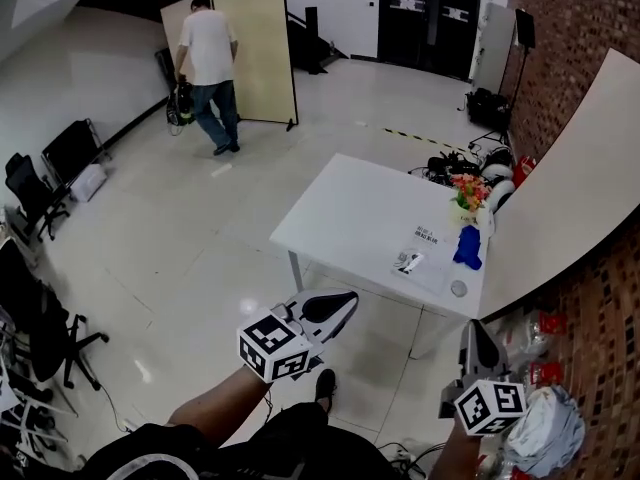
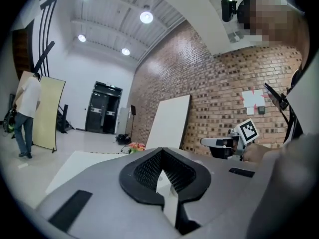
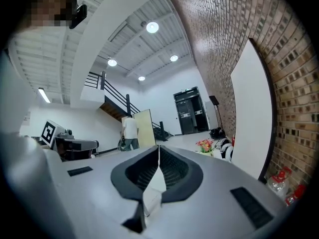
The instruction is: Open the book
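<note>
White surface [image 1: 350,213] was seen well ahead of the left tool [image 1: 347,301] and right tool [image 1: 474,330]; the closed book [image 1: 422,253] was borne on it. Both tools' jaws were pressed together, nothing gripped.

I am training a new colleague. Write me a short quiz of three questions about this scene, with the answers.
1. True or false: the book lies on the white table, near the flowers.
2. Choose one. The right gripper is: A) shut and empty; B) open wide; C) shut on the book.
3. Which one touches the book, the left gripper or the right gripper?
Key: 1 true. 2 A. 3 neither; in the head view both are short of the table.
</note>
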`<state>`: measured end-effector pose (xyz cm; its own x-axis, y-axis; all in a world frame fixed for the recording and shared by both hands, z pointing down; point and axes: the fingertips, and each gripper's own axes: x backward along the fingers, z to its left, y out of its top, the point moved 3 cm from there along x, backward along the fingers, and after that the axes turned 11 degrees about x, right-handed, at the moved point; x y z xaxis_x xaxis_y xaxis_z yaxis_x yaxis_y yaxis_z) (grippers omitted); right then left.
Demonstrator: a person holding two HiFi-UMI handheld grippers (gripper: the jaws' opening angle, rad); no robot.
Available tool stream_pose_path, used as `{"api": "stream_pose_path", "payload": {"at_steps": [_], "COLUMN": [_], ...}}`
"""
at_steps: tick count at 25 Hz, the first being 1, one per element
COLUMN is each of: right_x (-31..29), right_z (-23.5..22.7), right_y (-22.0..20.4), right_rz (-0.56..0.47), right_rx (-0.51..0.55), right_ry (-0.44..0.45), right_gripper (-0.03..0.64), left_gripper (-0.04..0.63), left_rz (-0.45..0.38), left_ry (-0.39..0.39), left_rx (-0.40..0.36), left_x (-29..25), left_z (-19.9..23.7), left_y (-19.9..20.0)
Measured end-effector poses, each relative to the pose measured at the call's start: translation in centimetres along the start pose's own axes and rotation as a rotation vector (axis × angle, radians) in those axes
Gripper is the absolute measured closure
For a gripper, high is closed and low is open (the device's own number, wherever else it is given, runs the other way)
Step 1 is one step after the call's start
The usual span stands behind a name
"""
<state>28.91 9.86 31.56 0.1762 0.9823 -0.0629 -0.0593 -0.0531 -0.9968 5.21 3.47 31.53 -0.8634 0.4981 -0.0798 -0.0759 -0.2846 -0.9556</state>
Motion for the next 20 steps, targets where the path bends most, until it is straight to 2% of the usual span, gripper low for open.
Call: {"api": "stream_pose_path", "payload": {"at_steps": [13, 20], "right_x": [-17.2, -23.3], "right_z": [-3.9, -6.2], "right_y": [1.4, -0.5], "right_rz": [0.062, 0.142], "right_rx": [0.030, 0.027], "right_ry": [-0.146, -0.175], "right_gripper": [0.615, 0.615], "left_gripper": [0.599, 0.598], "left_rz": [0.014, 0.062], "left_ry": [-0.109, -0.172], "left_rx": [0.025, 0.065], "left_x": [-10.2, -16.3], "left_z": [15.3, 19.5], "left_y": [4.4, 4.1]}}
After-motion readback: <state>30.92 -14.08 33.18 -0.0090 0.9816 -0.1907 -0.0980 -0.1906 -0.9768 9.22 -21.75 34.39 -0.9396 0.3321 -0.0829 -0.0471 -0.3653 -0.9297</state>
